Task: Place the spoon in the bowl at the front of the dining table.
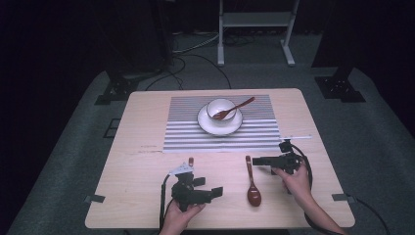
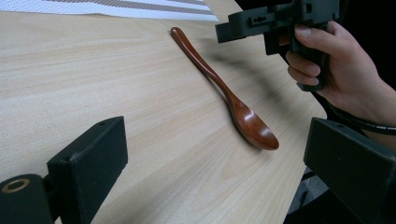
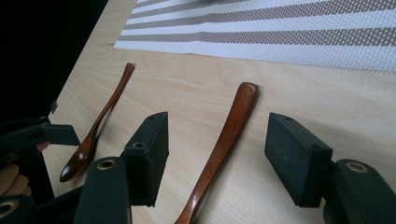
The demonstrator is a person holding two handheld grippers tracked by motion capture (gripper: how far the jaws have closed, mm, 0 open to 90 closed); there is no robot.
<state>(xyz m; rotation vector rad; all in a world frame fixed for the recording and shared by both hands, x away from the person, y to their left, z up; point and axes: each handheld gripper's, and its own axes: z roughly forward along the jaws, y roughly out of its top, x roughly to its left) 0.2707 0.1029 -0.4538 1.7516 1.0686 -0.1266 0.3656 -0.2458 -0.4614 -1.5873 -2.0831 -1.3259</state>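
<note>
Above the spoon handle [image 3: 229, 135], right tool [image 3: 217, 158] level, jaws spread wide, empty.

Light falls from overhead onto the worktop [image 1: 147, 122]; the floor and room beyond sink into near-black. High view soft, low in detail. Short, soft shadows lie under the wooden spoon [image 2: 224, 88] in the left gripper view. White bowl [image 1: 221, 108] bright, nearly blown out. Near tongs blur slightly in both gripper views.
</note>
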